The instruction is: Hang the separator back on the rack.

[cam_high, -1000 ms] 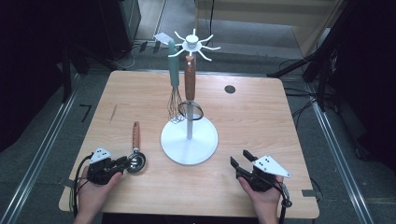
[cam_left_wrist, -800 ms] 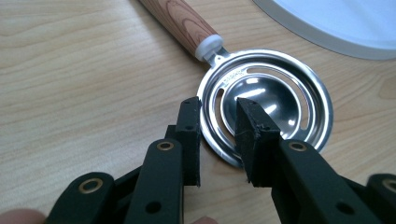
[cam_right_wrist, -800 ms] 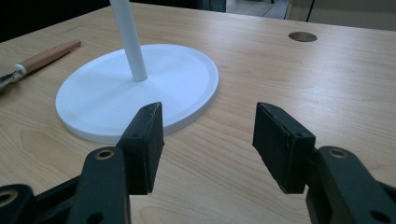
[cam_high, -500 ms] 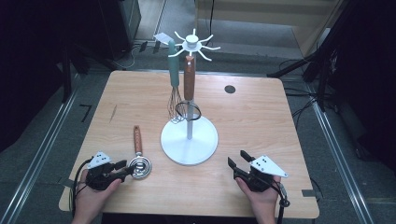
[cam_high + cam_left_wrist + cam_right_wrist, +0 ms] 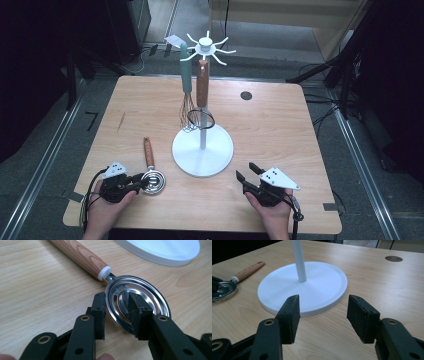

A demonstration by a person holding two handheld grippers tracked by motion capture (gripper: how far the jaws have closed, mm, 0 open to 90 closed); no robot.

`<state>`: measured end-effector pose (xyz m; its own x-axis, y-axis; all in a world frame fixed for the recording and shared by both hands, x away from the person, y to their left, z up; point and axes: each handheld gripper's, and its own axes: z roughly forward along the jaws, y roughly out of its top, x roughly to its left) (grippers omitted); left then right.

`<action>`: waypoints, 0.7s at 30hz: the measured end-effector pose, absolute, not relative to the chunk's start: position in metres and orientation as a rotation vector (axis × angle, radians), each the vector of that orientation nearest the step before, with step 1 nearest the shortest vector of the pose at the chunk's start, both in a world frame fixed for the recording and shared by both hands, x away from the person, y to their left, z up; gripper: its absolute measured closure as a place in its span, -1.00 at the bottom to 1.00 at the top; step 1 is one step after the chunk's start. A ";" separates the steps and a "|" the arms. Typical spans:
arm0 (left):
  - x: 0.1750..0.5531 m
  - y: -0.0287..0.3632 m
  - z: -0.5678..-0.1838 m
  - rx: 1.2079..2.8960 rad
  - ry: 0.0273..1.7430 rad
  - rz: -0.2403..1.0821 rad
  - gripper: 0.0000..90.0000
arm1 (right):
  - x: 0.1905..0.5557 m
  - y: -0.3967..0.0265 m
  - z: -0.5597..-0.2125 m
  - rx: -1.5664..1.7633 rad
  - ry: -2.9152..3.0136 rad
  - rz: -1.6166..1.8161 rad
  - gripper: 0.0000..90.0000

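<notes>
The left hand-held gripper [image 5: 116, 315] pinched the rim of the slotted egg separator [image 5: 136, 302], which lay on the tabletop [image 5: 280, 130] beside the white utensil stand [image 5: 202, 150]. A deeper, squarer bite would likely prevent slipping. The right hand-held gripper [image 5: 323, 315] gaped wide, empty.

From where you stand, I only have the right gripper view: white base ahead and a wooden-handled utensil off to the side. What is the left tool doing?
Observer: The left tool has its jaws astride the rim of the slotted metal head of that wooden-handled utensil, which lies flat on the table.
Operator: Is anything hanging on the stand above the pole?
Observer: Yes. A green-handled whisk and a brown-handled utensil hang from the white stand and its hooks.
Operator: And my right tool?
Observer: The right tool is open, low over the table, short of the stand's base and touching nothing.
</notes>
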<state>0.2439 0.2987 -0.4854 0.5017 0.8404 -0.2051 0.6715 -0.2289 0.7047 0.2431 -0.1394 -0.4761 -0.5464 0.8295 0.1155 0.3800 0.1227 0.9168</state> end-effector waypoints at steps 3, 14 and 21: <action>0.240 0.289 -0.486 1.989 1.223 0.276 0.48 | 0.241 -0.133 -0.475 1.155 1.993 1.429 0.01; 0.229 0.259 -0.487 2.020 1.157 0.239 0.42 | 0.232 -0.099 -0.478 1.095 2.058 1.451 0.03; 0.224 0.246 -0.489 1.986 1.161 0.197 0.45 | 0.224 -0.074 -0.481 1.069 2.116 1.513 0.27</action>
